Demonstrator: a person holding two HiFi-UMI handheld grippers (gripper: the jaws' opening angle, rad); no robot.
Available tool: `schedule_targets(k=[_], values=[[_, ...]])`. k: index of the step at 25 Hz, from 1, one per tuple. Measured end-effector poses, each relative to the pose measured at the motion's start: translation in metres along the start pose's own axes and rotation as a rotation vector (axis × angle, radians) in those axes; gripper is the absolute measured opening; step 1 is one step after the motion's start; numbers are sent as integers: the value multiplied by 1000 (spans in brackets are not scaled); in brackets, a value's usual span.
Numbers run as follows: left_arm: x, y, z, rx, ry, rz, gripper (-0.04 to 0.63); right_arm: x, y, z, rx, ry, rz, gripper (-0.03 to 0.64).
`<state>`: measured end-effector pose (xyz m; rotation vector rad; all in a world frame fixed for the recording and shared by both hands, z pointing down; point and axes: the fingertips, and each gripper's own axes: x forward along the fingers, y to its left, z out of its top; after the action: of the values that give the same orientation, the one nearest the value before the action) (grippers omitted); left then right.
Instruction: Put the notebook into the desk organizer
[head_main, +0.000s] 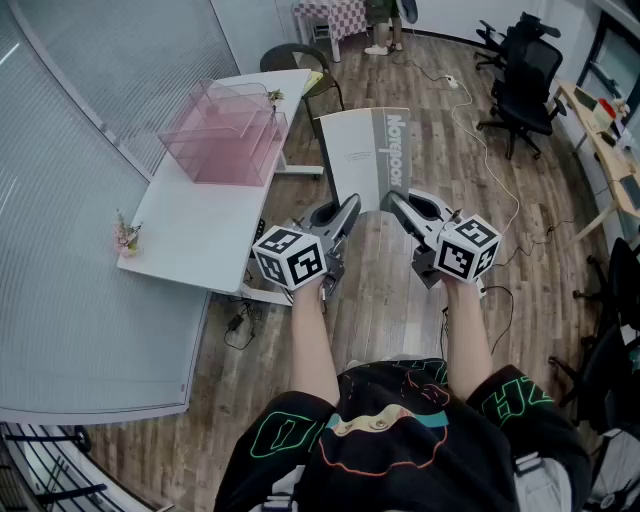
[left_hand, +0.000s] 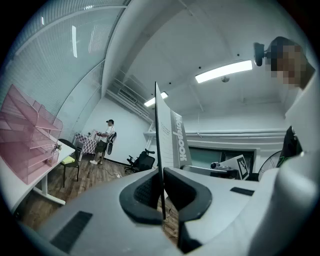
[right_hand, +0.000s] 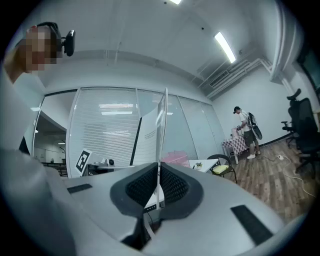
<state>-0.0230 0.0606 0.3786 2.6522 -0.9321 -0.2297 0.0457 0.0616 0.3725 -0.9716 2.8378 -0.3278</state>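
Aloft, one notebook (head_main: 360, 150), two grippers (head_main: 350, 207) (head_main: 393, 200) clamping it

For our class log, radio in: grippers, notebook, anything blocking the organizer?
Left gripper, right gripper: jaws shut on notebook. Notebook held in air over floor. Desk organizer on white table, front-left; nothing seen between.

The notebook (head_main: 365, 160) cover carries the word "Notebook", printed lengthwise on its grey band. Smaller print on the white area is too small to read.

White table (head_main: 205, 225) bears pink organizer (head_main: 225, 135) and flowers (head_main: 127, 236).
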Motion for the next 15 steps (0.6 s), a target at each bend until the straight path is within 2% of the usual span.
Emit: schedule_targets(k=[9, 15], values=[[7, -5, 2, 20, -7, 2, 9, -4, -6, 3, -20, 3, -18, 15], [18, -9, 2, 22, -16, 1, 8, -10, -15, 7, -83, 11, -31, 17]])
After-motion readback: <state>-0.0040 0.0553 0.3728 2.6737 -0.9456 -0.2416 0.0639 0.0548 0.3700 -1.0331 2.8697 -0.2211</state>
